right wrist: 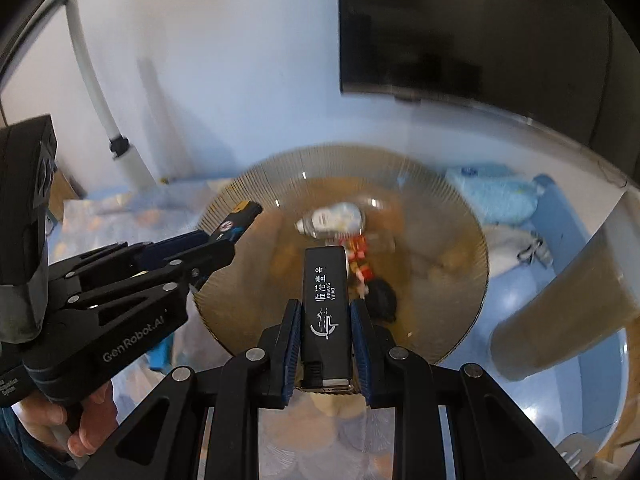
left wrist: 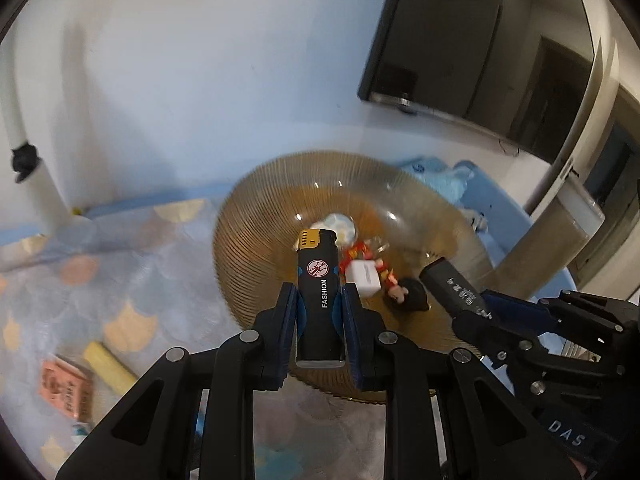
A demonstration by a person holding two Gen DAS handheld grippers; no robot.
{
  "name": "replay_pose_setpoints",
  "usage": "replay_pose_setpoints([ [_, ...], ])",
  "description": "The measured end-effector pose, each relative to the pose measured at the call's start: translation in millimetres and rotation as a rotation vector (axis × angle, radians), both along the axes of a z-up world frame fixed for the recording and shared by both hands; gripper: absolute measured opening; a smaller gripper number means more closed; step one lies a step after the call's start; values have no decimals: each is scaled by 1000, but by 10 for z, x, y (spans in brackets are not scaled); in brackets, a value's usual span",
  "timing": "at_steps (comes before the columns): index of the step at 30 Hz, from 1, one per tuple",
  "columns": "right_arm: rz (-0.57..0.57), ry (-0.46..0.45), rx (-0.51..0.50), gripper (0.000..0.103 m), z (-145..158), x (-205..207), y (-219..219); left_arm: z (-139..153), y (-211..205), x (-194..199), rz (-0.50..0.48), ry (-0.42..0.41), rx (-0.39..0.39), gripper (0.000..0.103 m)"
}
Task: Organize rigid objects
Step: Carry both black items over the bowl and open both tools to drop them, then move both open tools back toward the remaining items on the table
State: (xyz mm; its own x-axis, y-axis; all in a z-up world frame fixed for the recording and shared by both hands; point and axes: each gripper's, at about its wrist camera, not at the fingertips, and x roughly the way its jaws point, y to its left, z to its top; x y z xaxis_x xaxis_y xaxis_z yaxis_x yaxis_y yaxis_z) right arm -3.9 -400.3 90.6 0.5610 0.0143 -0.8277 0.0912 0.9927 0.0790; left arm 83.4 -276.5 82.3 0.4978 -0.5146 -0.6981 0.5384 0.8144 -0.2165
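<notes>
- Holding one lighter in each gripper, you have both loads over the ribbed amber glass bowl [left wrist: 256, 208], which sits on the patterned cloth [left wrist: 120, 280].
- Your left gripper [left wrist: 319, 312] is clamped on the black lighter with the gold cap [left wrist: 318, 280]. Its long axis runs straight out along the fingers, cap end forward and away from you.
- Your right gripper [right wrist: 326, 328] is clamped on the plain black lighter with white lettering [right wrist: 326, 292], which also lies lengthwise between the pads with its far end pointing into the bowl.
- Both lighters point down and forward at the bowl's centre, where a small figurine [left wrist: 404, 292], a white block [left wrist: 362, 278] and a pale wrapped item [left wrist: 340, 226] already lie.
- From the left wrist view, your left lighter hangs over the near middle of the bowl, while your right lighter reaches in over the rim on the right side, so neither hand looks clearly closer.
- The likely next move is a release into the bowl; each lighter would probably drop tip first onto the pieces below.
- Outside the bowl, a yellow stick [left wrist: 110, 368] and a pink packet [left wrist: 66, 390] lie on the cloth.
</notes>
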Motion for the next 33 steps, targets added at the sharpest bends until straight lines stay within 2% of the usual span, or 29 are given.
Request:
replay_pose_setpoints([
  [3,0,35,1,24,-69,21,-25,-56,-30,-24,-8,12,11,20],
  [5,4,37,11,24,-66,17,-25,-33,-19,-30,-23,16,-11,22],
  [7,-13,16,9,29,-1,23,-68,44,41,-36,-18,13,-40,54],
  [9,-25,-16,6,30,86,12,-82,214,250,-93,25,-26,-82,65],
  [14,-27,-93,2,30,419,-229,51,663,900,-361,85,-150,-133,65],
  [17,26,-125,24,38,537,-381,330,769,1368,-571,147,-192,-131,77],
  [19,66,-141,42,43,567,-459,551,753,1685,-696,209,-215,-121,79],
  [22,131,-148,85,44,457,-564,947,588,2168,-876,276,-224,-73,78],
  [26,144,-137,103,48,55,-657,1318,12,2631,-984,369,-155,9,78],
  [29,127,-111,99,48,-359,-673,1479,-418,2805,-965,407,-90,57,77],
  [33,112,-92,91,48,-703,-670,1531,-707,2847,-936,424,-40,81,76],
])
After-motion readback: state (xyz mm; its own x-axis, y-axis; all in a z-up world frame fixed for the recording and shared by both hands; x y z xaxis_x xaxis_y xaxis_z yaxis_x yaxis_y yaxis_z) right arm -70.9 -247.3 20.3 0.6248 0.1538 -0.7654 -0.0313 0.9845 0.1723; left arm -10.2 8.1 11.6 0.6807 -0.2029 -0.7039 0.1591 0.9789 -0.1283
